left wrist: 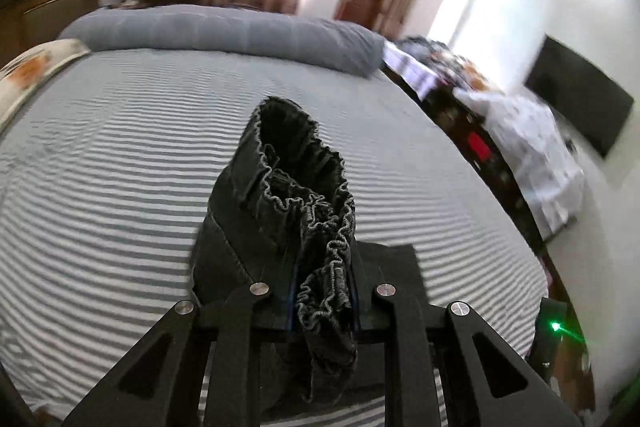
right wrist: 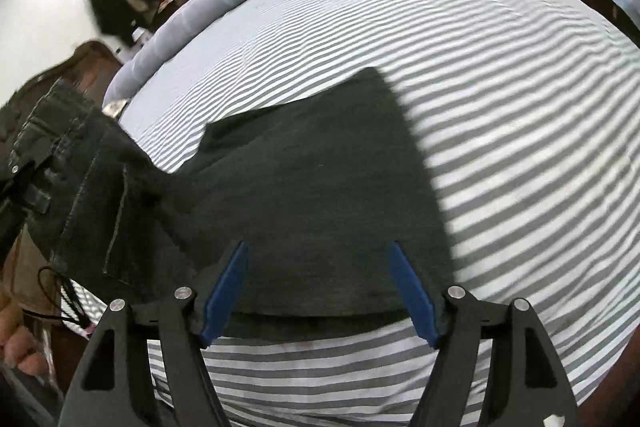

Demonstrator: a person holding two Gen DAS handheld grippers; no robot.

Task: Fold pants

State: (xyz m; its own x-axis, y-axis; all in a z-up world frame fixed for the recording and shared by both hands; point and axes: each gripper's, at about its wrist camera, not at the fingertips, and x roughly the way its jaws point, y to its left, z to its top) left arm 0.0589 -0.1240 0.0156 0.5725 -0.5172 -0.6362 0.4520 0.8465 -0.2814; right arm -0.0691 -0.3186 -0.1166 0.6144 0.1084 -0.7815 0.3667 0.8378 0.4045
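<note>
Dark grey pants (right wrist: 320, 187) lie partly folded on a grey-and-white striped bed sheet (right wrist: 500, 87). In the left wrist view my left gripper (left wrist: 324, 267) is shut on the pants' gathered elastic waistband (left wrist: 320, 211), which stands lifted above the bed. The raised waist end with its pocket seams (right wrist: 80, 187) hangs at the left of the right wrist view. My right gripper (right wrist: 320, 291) is open just above the folded pants near the bed's front edge, its blue pads (right wrist: 226, 291) wide apart with nothing pressed between them.
A long grey pillow (left wrist: 224, 35) lies along the far side of the bed, a patterned pillow (left wrist: 28, 71) at the left. A cluttered dark dresser (left wrist: 480, 131) lines the bed's right side. A person's fingers (right wrist: 20, 347) show at the lower left of the right wrist view.
</note>
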